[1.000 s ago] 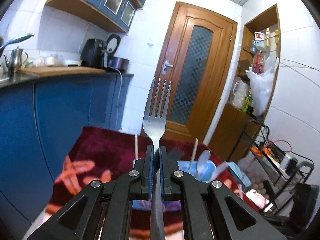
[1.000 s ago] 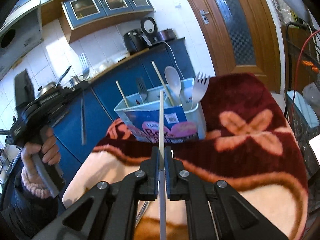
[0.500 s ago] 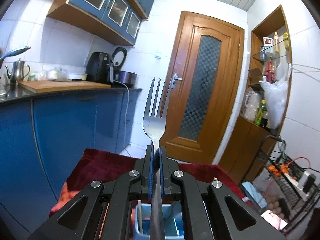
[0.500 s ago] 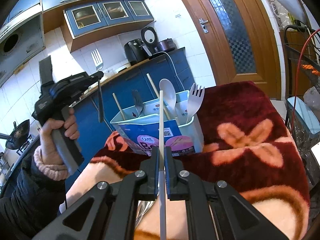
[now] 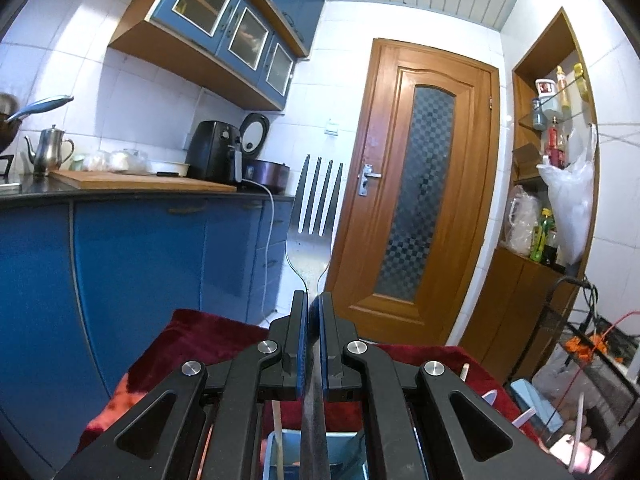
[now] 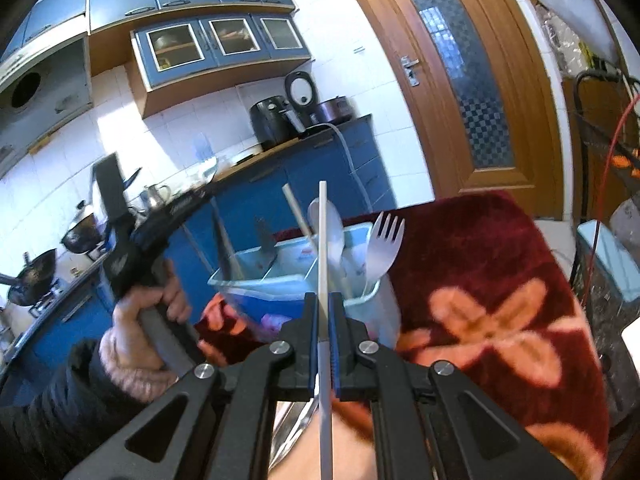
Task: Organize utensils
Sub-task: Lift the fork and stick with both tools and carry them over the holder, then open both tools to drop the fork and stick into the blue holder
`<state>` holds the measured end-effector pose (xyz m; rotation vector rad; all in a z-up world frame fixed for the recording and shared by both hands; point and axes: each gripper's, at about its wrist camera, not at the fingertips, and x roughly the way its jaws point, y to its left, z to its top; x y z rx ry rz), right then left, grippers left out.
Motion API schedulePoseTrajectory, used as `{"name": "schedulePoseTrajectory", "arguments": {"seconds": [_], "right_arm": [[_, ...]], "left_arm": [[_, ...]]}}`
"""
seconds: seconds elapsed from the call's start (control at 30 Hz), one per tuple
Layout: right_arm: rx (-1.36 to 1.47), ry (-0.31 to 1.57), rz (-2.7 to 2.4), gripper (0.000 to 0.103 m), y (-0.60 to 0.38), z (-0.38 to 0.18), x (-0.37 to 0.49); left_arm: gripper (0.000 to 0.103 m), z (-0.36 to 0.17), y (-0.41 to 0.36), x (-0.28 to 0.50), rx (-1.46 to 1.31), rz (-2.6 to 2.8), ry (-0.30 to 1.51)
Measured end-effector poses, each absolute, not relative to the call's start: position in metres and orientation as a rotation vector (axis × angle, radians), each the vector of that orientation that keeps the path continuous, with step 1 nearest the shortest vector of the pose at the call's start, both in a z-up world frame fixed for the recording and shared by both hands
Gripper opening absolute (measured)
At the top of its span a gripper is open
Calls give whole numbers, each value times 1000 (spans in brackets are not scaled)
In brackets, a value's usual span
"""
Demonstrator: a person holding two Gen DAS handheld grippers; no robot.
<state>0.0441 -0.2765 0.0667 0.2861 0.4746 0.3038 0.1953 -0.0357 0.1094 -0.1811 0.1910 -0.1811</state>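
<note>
The metal fork stands tines-up between the fingers of the left gripper, which are closed narrowly on its handle, and it has travelled across: a second ago the light-blue utensil box lay out ahead of that camera, now only its rim shows directly underneath. That suggests the fork is close to being lowered into a compartment. The right gripper grips a white chopstick, fingers pinched tight on it, and has crept nearer the box on the red blanket over the bench. The box already holds a spoon, a spork, a dark fork and chopsticks. From the left view the compartments are mostly hidden behind the fingers; in the right view motion blur smears the person's hand and the fork's lower end, so its target slot cannot be told.
</note>
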Motion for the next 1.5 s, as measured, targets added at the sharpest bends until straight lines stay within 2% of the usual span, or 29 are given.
{"name": "schedulePoseTrajectory", "arguments": {"seconds": [0.1, 0.3, 0.5, 1.17, 1.27, 1.33, 1.4, 1.5], "right_arm": [[272, 455, 265, 7, -274, 76, 60], [241, 299, 203, 7, -266, 98, 88], [197, 209, 157, 7, -251, 97, 115], [83, 341, 148, 7, -231, 60, 119], [98, 353, 147, 10, -230, 61, 117], [113, 349, 146, 21, -231, 64, 114], [137, 336, 155, 24, -234, 68, 107], [149, 314, 155, 24, -234, 77, 99]], "left_arm": [[5, 103, -41, 191, -149, -186, 183], [5, 97, -41, 185, -156, -223, 187], [5, 93, -38, 179, -169, -246, 177], [6, 71, -38, 178, -191, -279, 318], [10, 71, -38, 171, -181, -269, 318], [19, 74, -37, 165, -174, -274, 306], [32, 78, -36, 159, -177, -276, 297], [35, 84, -32, 150, -188, -287, 299]]}}
